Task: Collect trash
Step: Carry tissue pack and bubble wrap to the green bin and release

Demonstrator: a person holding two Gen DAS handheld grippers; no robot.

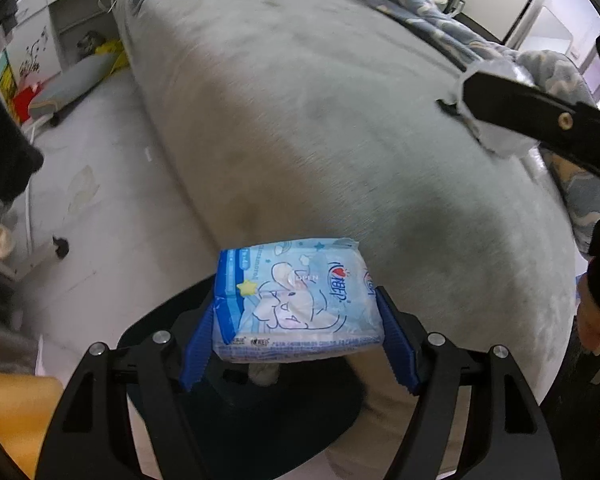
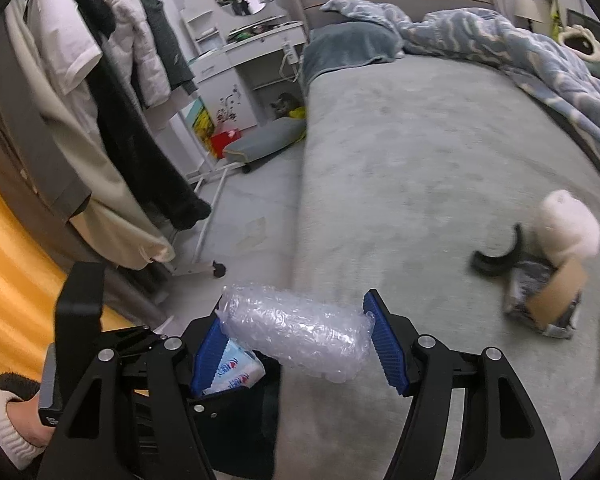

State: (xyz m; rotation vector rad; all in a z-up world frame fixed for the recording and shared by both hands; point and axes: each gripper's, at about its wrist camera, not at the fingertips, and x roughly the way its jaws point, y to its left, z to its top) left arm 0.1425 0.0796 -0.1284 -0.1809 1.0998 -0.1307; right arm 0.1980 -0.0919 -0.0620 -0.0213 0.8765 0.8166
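Trash is in both grippers: the left gripper [image 1: 298, 322] clamps a blue tissue pack [image 1: 296, 304], the right gripper [image 2: 296, 336] a bubble wrap roll [image 2: 300, 336], both over the bed's [image 2: 420, 160] near edge. Next comes dropping them, probably into the dark bin [image 2: 240, 420] below, mostly hidden. Farther up the bed lie a blurred white wad [image 2: 568, 224] and a cardboard-flapped wrapper [image 2: 548, 304].

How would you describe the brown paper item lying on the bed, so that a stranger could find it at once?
Start from the large grey bed and go to its near right part in the right wrist view, away from the blue quilt. There a small pile of loose things lies on the sheet. The brown cardboard piece rests on a dark crumpled wrapper, below a white fluffy wad; it alone is flat and tan.
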